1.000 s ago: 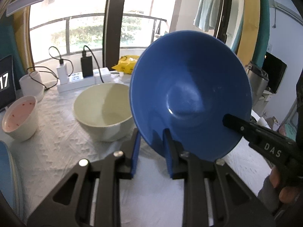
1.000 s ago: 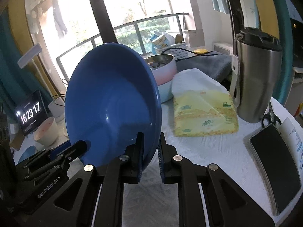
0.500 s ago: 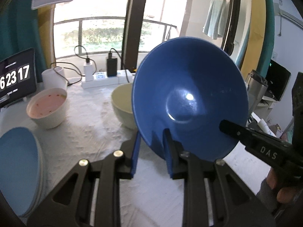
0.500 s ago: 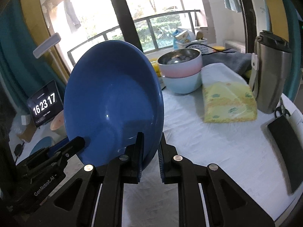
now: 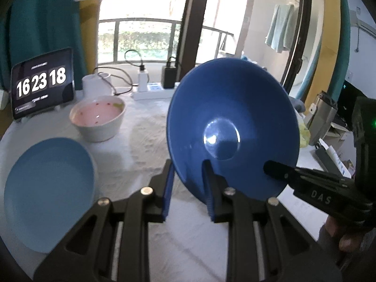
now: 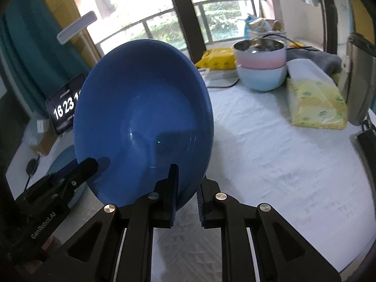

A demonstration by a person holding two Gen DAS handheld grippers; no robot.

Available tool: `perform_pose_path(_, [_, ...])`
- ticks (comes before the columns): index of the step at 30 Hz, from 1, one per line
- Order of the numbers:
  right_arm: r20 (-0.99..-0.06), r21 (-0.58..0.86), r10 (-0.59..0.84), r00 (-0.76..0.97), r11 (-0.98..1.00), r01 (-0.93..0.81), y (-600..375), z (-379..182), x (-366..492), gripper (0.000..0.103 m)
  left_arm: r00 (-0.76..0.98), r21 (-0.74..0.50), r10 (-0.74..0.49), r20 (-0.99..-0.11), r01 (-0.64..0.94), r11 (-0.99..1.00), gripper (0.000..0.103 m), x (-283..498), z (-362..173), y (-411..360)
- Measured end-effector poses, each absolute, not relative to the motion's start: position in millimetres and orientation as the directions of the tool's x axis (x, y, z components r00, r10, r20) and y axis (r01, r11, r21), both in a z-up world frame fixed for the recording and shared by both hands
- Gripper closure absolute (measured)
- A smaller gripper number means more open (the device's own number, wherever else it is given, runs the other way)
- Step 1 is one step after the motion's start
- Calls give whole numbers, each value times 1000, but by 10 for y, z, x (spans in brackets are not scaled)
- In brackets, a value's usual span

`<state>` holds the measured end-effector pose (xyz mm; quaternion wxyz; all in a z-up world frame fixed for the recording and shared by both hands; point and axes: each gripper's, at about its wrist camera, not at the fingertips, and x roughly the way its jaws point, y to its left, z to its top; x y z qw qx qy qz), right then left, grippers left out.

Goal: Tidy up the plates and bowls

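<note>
Two hand-held grippers are clamped on one dark blue bowl (image 5: 232, 127), which is held in the air above the table (image 5: 145, 127), tilted on edge with its hollow facing both cameras. The left hand-held gripper (image 5: 188, 188) is pinched on the lower rim, one pad outside the wall and one inside; the right hand-held gripper (image 6: 186, 192) is pinched on the same rim further round, jaws nearly pressed together over the thin wall. Each gripper is seen in the other's view as a black finger laid over the rim edge. From the left wrist view, the light blue plate (image 5: 47, 195) is low to the left of the bowl, near the table edge, and the white bowl with pink inside (image 5: 97, 119) is just beyond it, in front of the clock display (image 5: 42, 84). From the right wrist view, the stacked pink and pale blue bowls (image 6: 260, 70) are well apart to the upper right, beside the yellow tissue pack (image 6: 315, 101). Judgement: the plate side is nearer the left hand, the stack nearer the right. Which spot is meant cannot be told. Before set-down, the bowl would need to be levelled, mouth up, from its present on-edge tilt.
</note>
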<state>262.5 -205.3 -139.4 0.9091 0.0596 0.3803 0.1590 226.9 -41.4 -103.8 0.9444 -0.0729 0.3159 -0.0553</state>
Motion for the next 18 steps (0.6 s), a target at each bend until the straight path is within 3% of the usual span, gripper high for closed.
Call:
perform_pose_path(11, [-757, 255, 380, 532, 921, -294, -1740, -1583, 2559, 85, 782, -209, -139, -608, 12, 978, 78, 2025, -1126, -90])
perform_pose_path(18, [-799, 234, 371, 473, 917, -323, -1584, -1635, 2480, 79, 772, -226, -155, -617, 15, 974, 78, 1888, -1140, -23])
